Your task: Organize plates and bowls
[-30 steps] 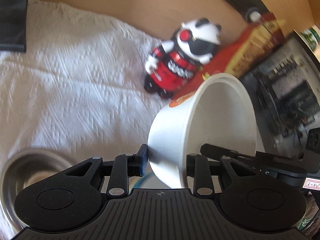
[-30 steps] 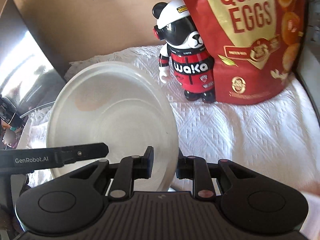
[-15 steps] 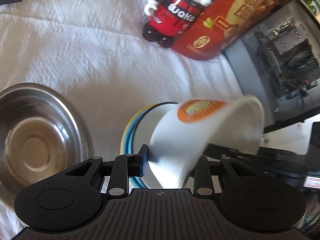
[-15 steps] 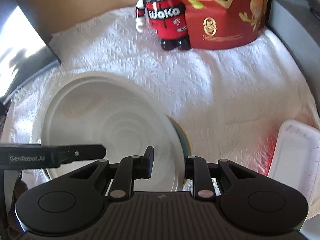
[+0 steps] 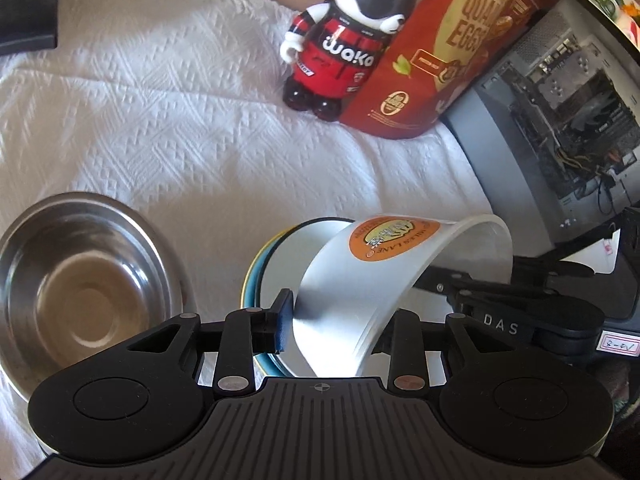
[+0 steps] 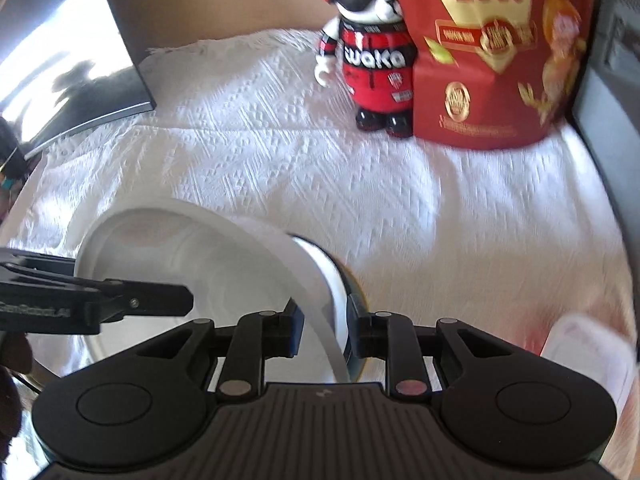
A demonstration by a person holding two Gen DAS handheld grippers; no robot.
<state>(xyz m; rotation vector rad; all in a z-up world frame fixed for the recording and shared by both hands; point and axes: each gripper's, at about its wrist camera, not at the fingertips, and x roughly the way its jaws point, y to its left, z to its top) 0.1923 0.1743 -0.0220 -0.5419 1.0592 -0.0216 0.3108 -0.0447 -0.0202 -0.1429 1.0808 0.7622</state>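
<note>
A white bowl [image 5: 360,292] with an orange label hangs tilted over a stack of plates [image 5: 256,276] rimmed in yellow and blue. In the left wrist view its wall stands between the fingers of my left gripper [image 5: 338,320]. Those jaws are opening; the blue pad sits right beside the wall and the other finger is hidden behind it. In the right wrist view my right gripper [image 6: 326,328] is shut on the white bowl's [image 6: 208,264] near rim, above the stack [image 6: 354,292]. The left gripper [image 6: 176,300] reaches into the bowl from the left.
A steel bowl [image 5: 80,280] lies left of the stack on the white cloth [image 5: 180,120]. At the back stand a panda figure [image 5: 352,40] and a red quail-egg bag [image 5: 448,60], with a computer case [image 5: 560,100] to the right. A white plastic box [image 6: 588,352] sits right.
Both grippers carried the white bowl down and over the plate stack, and it rolled until its label faces up. The steel bowl has come fully into view on the left.
</note>
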